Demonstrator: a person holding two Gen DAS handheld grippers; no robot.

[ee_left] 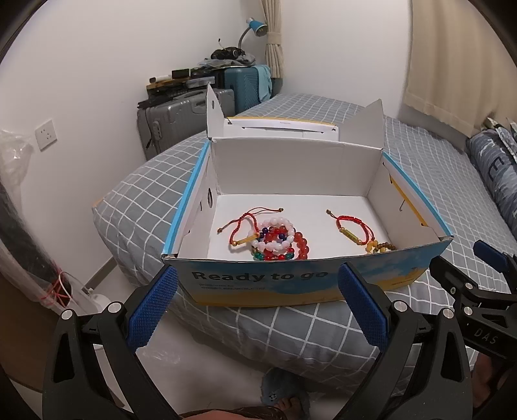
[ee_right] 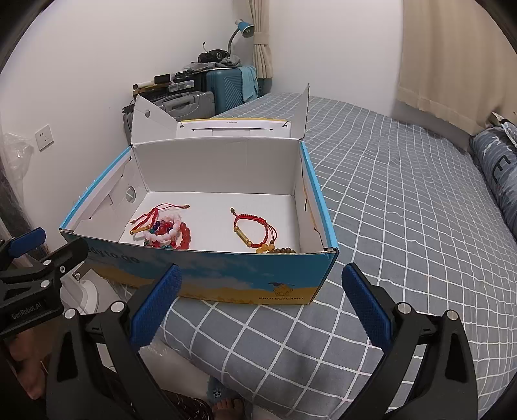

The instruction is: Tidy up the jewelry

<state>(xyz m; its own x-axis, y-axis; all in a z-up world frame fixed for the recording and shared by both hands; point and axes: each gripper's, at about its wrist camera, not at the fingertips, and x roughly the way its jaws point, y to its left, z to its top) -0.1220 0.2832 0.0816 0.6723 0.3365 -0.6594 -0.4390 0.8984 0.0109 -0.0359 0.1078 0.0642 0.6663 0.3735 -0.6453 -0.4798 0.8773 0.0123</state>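
Note:
An open cardboard box (ee_left: 290,284) (ee_right: 226,278) with a blue and yellow printed front sits on the corner of the bed. Inside, at the left, lies a heap of bead bracelets (ee_left: 278,240) (ee_right: 168,232), red, white and mixed colours, with a red cord bracelet on it. A second red cord bracelet (ee_left: 350,231) (ee_right: 255,231) lies apart at the right, beside amber and brown beads (ee_left: 379,247) (ee_right: 278,249). My left gripper (ee_left: 258,303) is open in front of the box, nothing between its fingers. My right gripper (ee_right: 261,303) is open too, facing the box's front right corner.
The bed (ee_right: 404,210) has a grey checked cover and stretches right to a blue pillow (ee_right: 497,174). Suitcases (ee_left: 181,116) and a blue lamp (ee_left: 255,27) stand at the back wall. A foot in a blue slipper (ee_left: 284,394) is on the floor below.

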